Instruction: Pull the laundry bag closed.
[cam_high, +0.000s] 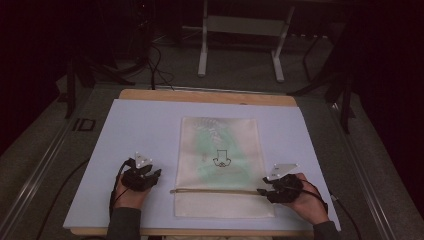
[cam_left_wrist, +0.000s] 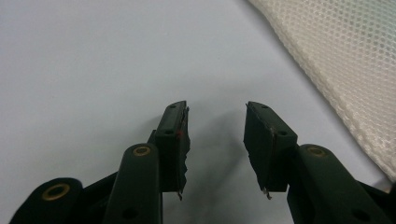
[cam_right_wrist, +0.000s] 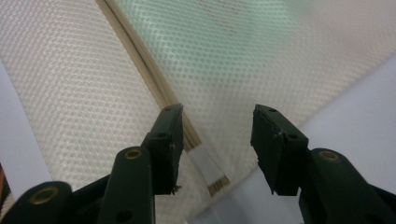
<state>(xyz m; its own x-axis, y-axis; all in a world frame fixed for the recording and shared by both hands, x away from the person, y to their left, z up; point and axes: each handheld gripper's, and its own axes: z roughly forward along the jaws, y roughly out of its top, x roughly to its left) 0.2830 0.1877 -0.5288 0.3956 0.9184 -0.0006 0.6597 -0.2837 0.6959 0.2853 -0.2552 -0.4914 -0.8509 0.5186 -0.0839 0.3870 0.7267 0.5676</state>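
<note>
Tongs on the left sit over the bare pale-blue sheet that covers the bench, near the left edge of the mesh bag but apart from it. In the left gripper view those left tongs stand wide, with nothing between the jaws, and the white netting of the mesh bag crosses the upper right corner, clear of both jaws.

Moving rightward, the mesh bag lies flat in the middle of the sheet, a tall cream rectangle with a green item showing faintly through its upper part and a small black printed mark on it. A thin tan zip strip runs across the bag's lower part from its left edge to its right edge.

At the right end of that strip are the right tongs, held in the person's right hand. In the right gripper view the right tongs are spread wide over the netting, holding nothing; the zip strip runs diagonally down beside the left jaw, and its end with a pale tab lies between the two jaws near the bag's edge. Whether either jaw touches the netting cannot be told
</note>
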